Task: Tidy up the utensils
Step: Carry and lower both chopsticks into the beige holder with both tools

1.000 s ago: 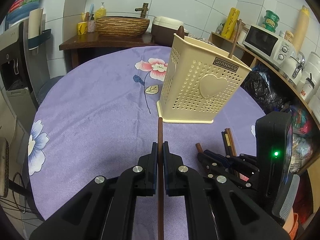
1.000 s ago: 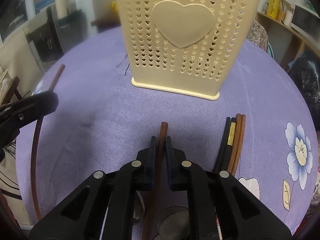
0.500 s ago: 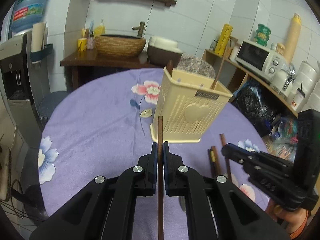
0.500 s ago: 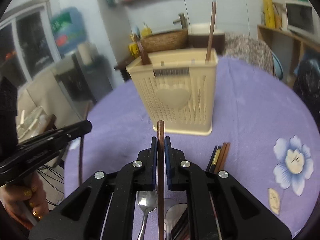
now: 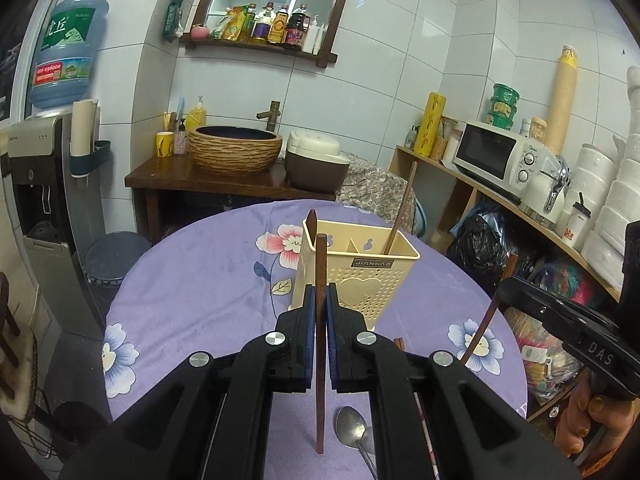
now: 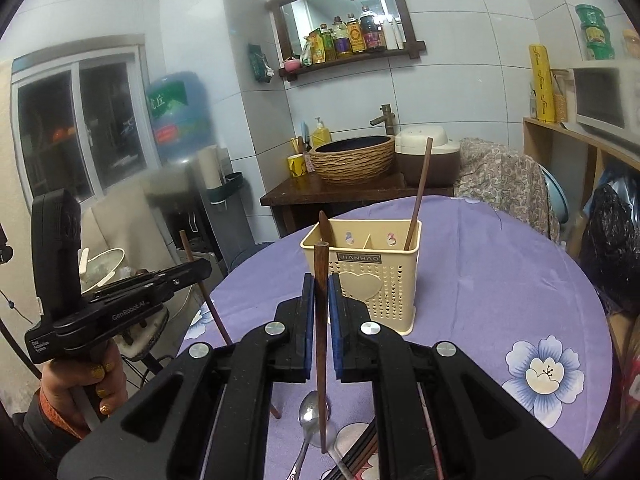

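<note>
We judge each chopstick (image 5: 320, 280) (image 6: 320, 280) light, stiff, slippery; left gripper (image 5: 319, 312) and right gripper (image 6: 319, 312) fingers clamp them mid-shaft.

A cream holder (image 5: 362, 276) with heart-shaped perforations stands on a purple tablecloth (image 5: 200, 280) printed with flowers.

This is a home kitchen with a dining corner. The walls are white tile. A shelf of sauce bottles (image 5: 276, 26) hangs above a basin (image 5: 235, 147) with a tap, beside a rice cooker (image 5: 316, 160). A microwave (image 5: 500, 156) and a water dispenser (image 5: 36, 184) stand near the round table (image 5: 200, 280) with its flowered cloth.
</note>
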Available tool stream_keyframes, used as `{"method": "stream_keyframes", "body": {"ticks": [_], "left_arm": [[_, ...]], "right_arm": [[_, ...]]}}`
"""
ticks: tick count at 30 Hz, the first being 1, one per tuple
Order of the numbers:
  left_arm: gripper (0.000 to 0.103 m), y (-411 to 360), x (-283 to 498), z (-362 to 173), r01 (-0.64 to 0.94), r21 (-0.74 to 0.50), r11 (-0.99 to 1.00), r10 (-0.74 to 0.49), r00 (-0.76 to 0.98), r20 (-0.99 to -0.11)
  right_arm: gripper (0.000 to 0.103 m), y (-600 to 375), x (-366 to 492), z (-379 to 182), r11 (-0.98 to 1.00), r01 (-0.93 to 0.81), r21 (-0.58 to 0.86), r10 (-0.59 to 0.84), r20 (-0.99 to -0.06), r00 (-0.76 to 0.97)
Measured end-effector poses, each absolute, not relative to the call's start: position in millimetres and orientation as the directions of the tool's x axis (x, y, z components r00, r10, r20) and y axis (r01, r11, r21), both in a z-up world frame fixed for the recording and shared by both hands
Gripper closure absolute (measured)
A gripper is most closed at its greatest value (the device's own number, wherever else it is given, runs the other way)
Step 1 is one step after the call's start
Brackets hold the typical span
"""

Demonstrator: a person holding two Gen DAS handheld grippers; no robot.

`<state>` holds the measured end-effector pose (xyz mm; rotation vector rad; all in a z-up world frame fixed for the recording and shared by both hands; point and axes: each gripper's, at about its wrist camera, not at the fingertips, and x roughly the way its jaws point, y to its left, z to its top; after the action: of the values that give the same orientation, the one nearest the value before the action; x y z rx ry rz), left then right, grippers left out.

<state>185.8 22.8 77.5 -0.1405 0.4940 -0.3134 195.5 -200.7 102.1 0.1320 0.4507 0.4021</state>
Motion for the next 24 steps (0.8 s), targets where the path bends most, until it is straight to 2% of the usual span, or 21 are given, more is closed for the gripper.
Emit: {"method": "stream_keyframes", "body": {"ticks": [17,24], "left_arm": [[0.097,24.3,191.3,86.3,0.286,-0.224,0.932,-0.358,0.821,-0.444],[0.097,26.8,207.4,143.3,0.362,-0.258,0.896,-0.440,0.803,-0.401]], "right_arm": [[0.095,-202.0,194.9,116.8,0.902,-0.378,0.206,0.430,-0.374,0.822],[0.095,-208.5,226.2,175.0,0.895,-0.399,0.200,0.446,-0.337,0.830]]}}
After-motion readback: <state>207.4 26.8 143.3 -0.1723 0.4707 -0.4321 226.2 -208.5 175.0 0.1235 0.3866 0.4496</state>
